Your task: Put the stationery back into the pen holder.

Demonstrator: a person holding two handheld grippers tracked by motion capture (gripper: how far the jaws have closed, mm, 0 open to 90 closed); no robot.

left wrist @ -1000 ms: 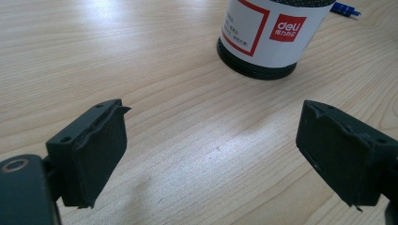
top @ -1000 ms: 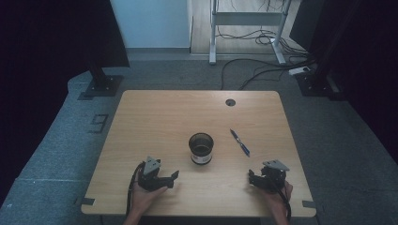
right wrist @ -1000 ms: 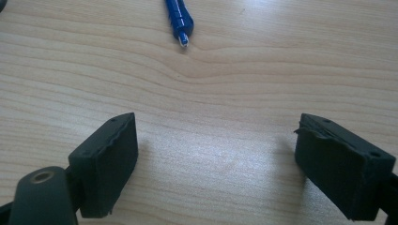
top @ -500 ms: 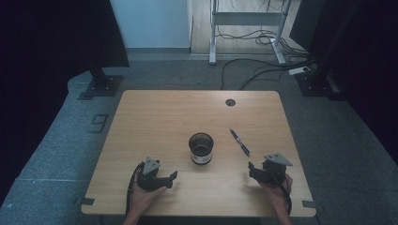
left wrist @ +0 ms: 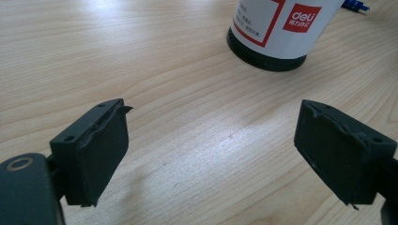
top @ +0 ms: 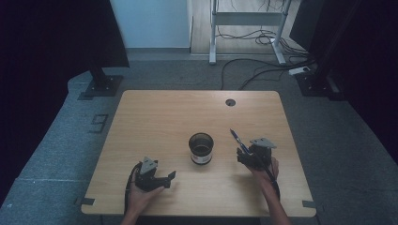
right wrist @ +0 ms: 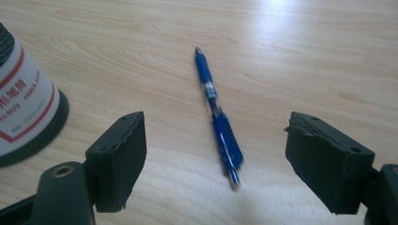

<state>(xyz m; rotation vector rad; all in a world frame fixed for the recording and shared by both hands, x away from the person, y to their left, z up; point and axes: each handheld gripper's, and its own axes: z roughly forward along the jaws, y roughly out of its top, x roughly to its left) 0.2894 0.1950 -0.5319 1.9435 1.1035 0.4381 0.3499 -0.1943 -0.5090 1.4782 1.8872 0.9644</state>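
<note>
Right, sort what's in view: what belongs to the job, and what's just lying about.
Likely in the job:
- blue pen, lying between the open right claw's jaws
- pen cup, upright mid-table
- left claw, open, near the cup

Lying about:
- floor cables
- metal stand

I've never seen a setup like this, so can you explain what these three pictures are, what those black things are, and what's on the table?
No robot here: a person sits at a wooden table holding a two-jaw gripper in each hand. The high view looks down from above; the left gripper is at lower left, the right gripper at lower right. The other two pictures come from cameras riding on the grippers, looking along their black jaws.

On the table stand a dark cup with a white and red label and, lying flat, a blue pen. Both grippers are open and hold nothing. The right gripper's jaws stand on either side of the pen's near end without touching it.
</note>
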